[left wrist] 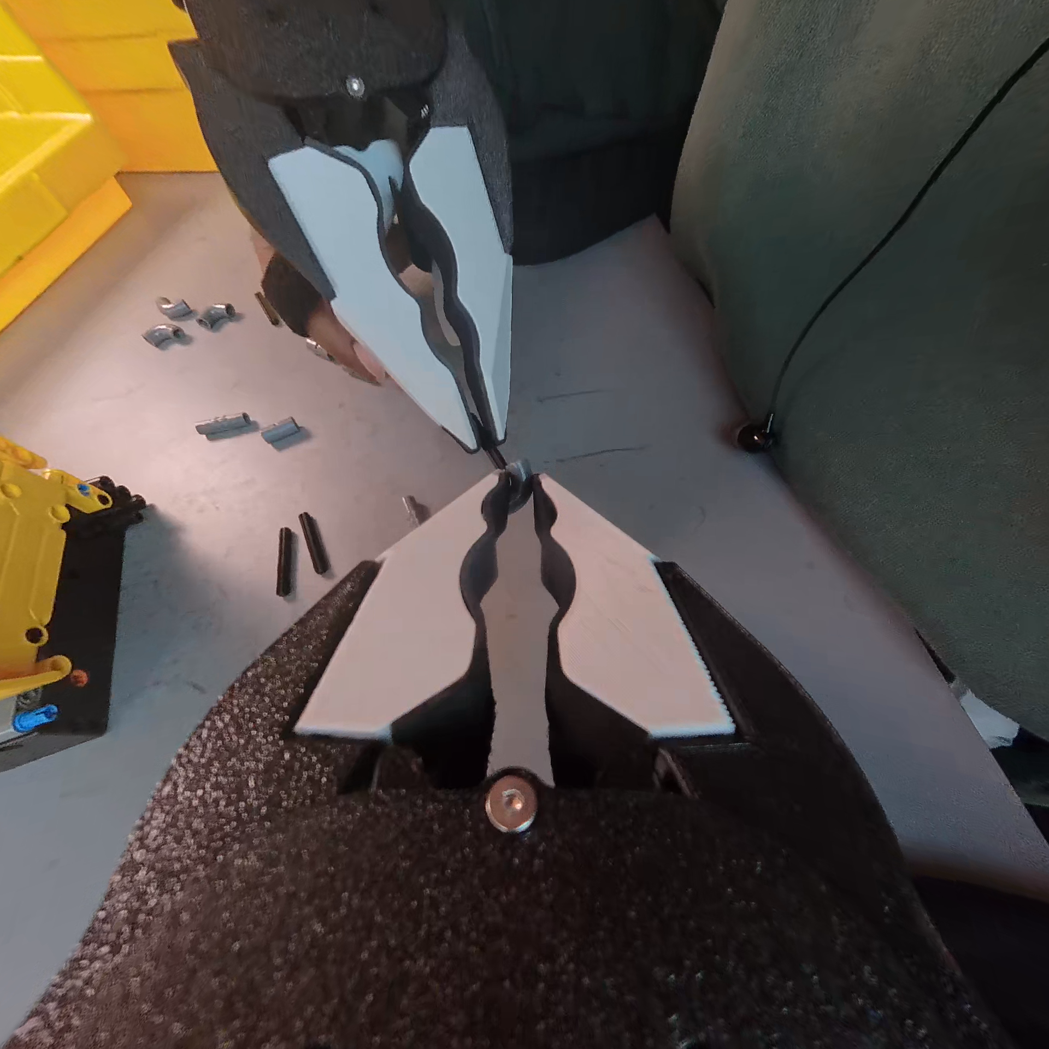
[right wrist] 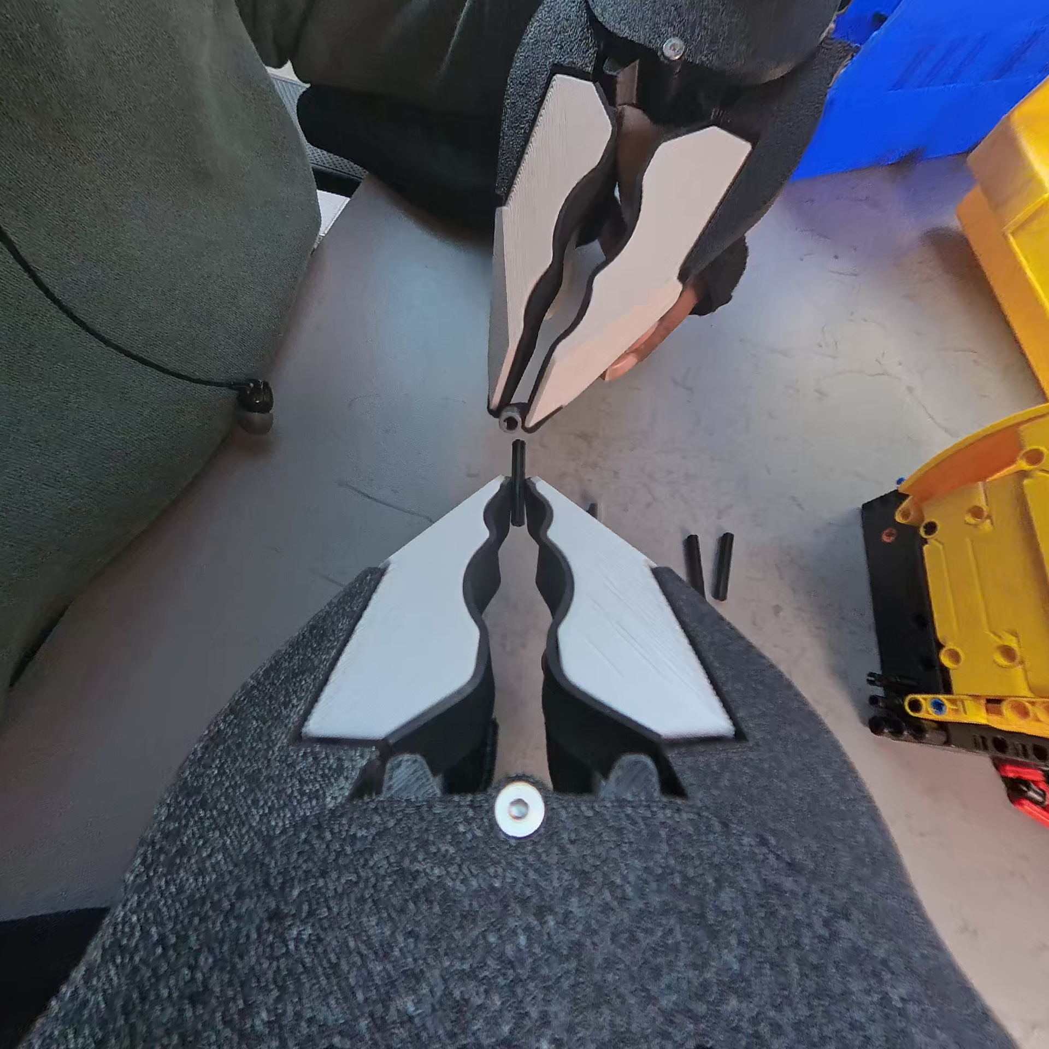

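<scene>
My left gripper (left wrist: 517, 487) is shut on a small grey tube connector (left wrist: 520, 474) and holds it above the grey table (left wrist: 624, 397). My right gripper (right wrist: 516, 483) is shut on a short black pin (right wrist: 517, 460) that sticks out past its tips. The two grippers face each other tip to tip. In the right wrist view the left gripper (right wrist: 511, 417) shows the connector's open hole (right wrist: 511, 423), with a small gap between it and the pin's end. In the left wrist view the right gripper (left wrist: 487, 445) has the pin (left wrist: 495, 457) right at the connector.
Several loose grey connectors (left wrist: 224, 427) and two black pins (left wrist: 303, 553) lie on the table. A yellow and black brick model (right wrist: 976, 596) stands beside them. Yellow bins (left wrist: 45, 142) and a blue bin (right wrist: 936, 68) stand behind. Green-grey fabric (left wrist: 880, 227) with a black cable borders the table. The tips of both grippers are at nearly the same place.
</scene>
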Tool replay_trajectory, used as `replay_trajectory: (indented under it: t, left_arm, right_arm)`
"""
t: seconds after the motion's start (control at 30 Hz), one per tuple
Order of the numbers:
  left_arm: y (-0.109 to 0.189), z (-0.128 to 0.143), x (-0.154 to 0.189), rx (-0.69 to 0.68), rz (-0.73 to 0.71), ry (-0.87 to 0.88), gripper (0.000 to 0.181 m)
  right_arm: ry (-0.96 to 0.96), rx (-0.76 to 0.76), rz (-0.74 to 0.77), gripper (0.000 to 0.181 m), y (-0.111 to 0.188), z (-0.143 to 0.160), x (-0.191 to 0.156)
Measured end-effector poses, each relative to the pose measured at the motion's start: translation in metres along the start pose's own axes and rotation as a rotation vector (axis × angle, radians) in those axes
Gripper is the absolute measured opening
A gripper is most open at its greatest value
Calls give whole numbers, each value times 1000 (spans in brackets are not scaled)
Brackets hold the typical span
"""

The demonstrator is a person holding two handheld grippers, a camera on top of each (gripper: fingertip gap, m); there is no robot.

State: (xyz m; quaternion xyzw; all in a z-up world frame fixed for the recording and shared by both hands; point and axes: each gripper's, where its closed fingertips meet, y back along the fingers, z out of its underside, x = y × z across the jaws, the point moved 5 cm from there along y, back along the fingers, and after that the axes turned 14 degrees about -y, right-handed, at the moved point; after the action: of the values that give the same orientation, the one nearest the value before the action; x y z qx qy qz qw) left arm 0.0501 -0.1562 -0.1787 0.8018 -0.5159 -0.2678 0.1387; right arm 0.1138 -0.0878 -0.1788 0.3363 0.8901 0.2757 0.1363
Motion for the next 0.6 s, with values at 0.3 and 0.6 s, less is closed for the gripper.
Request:
replay_trajectory:
  t: [0.3, 0.6]
  left_arm:
    - [-8, 11, 1, -93, 35, 81, 7]
    - [-14, 17, 5, -185, 65, 114, 7]
  right_arm:
    - [-4, -33, 6, 4, -6, 6, 2]
    - [11, -109, 10, 4, -15, 12, -1]
